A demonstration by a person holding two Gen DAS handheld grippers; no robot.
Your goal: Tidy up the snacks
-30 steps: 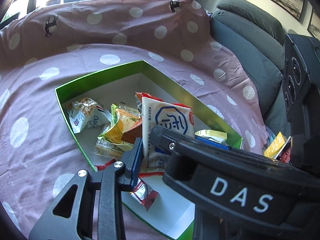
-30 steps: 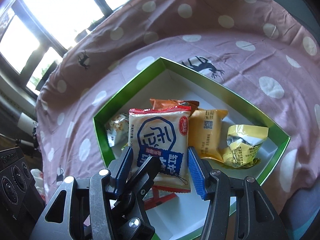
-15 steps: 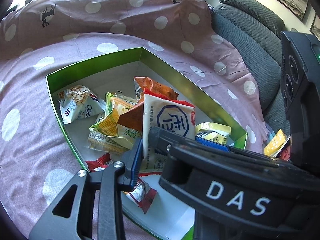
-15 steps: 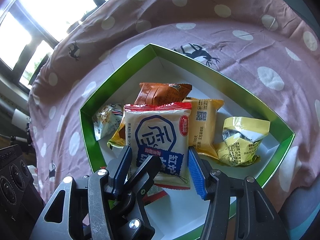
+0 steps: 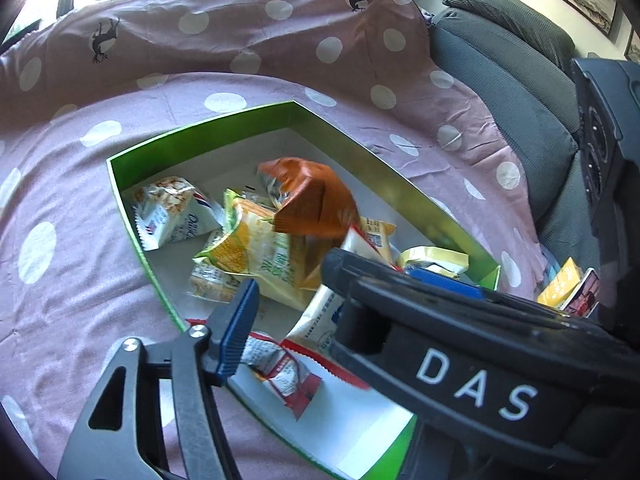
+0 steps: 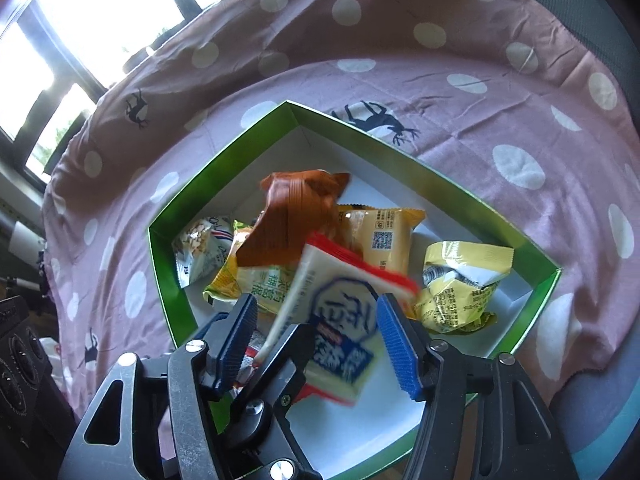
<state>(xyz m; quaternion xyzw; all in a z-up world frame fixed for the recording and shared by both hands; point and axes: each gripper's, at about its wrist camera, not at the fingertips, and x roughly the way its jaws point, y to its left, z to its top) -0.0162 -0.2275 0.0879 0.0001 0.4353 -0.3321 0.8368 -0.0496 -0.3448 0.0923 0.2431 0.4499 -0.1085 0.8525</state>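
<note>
White snack packet tilted, blurred, between spread right tool fingers; left tool state unclear.

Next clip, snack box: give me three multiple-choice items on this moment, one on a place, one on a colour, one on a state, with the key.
1. Where is the crumpled yellow packet?
A. Inside the green box
B. On the polka-dot cloth
C. In the left tool

2. What colour is the packet topping the pile?
A. Blue
B. Orange-brown
C. Purple

3. How does the right tool stand?
A. Shut empty
B. Open around the white packet
C. Out of view

Key: 1 A, it lies within the walls; 2 B, the orange-brown packet tops the pile; 3 B, pads spread, blurred packet between.
</note>
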